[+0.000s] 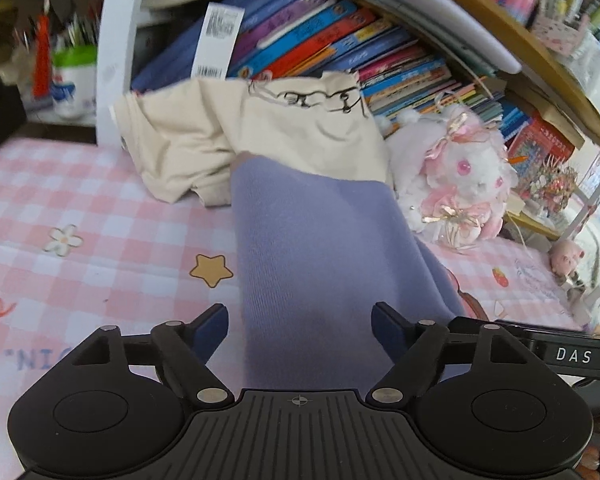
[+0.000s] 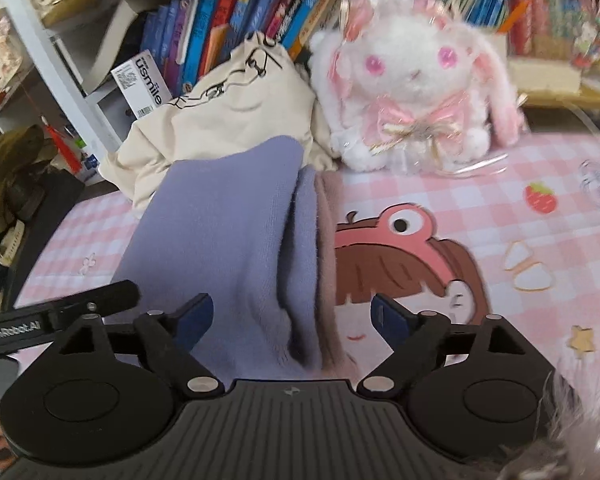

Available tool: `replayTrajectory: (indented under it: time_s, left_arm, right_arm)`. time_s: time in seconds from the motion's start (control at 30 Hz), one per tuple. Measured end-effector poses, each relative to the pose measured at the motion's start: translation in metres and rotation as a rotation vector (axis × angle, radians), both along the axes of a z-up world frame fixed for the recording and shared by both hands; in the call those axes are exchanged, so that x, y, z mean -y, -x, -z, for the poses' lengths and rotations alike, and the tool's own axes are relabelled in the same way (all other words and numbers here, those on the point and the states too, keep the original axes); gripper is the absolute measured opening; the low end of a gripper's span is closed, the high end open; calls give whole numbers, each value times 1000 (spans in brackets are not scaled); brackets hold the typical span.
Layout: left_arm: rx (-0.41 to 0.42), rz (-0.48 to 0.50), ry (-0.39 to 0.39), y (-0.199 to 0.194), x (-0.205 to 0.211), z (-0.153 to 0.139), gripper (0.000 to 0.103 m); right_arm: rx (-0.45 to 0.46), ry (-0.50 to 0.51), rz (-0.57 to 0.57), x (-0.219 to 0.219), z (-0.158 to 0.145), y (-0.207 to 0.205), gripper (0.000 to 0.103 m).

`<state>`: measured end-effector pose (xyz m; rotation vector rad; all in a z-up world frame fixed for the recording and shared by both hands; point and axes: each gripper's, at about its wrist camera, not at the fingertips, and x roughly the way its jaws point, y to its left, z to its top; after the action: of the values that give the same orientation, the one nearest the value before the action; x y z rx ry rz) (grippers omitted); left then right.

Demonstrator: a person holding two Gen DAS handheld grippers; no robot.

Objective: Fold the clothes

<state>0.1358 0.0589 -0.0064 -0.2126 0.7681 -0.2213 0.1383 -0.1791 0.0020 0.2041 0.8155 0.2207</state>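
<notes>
Lying folded lengthwise on the surface (image 1: 100,208), the purple garment (image 1: 312,248) is straddled, ungripped, by both wide-open claws (image 1: 300,320) (image 2: 292,316), ready for pinching.

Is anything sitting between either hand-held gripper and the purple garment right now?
Nothing visible. The purple garment runs straight into the open gap of the left hand-held gripper and of the right hand-held gripper. The cream garment and plush bunny lie beyond its far end.

Soft indoor light, motion blur w/ fisheye warp at edges, dim corners
</notes>
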Motion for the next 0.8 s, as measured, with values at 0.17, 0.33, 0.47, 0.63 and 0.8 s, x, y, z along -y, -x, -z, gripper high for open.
replayTrajectory:
  time_s: [0.17,0.33,0.47,0.63,0.8]
  left_arm:
    - [33,-26,-36,30,12,-4,83]
    - [27,-67,-34,55,22,-2,87]
    - [15,-79,-98,72,36,4,89]
    - [-5,-65,-128,87,46,8,89]
    - [16,-84,-135,101,50,3,90]
  right_arm:
    - [55,84,0,1,-3,33,90]
    - [61,131,22,8,-1,62,91]
    - [54,132,27,15,2,82,92]
    - [43,165,29,22,7,98,97]
    - [37,193,55,27,12,109,102]
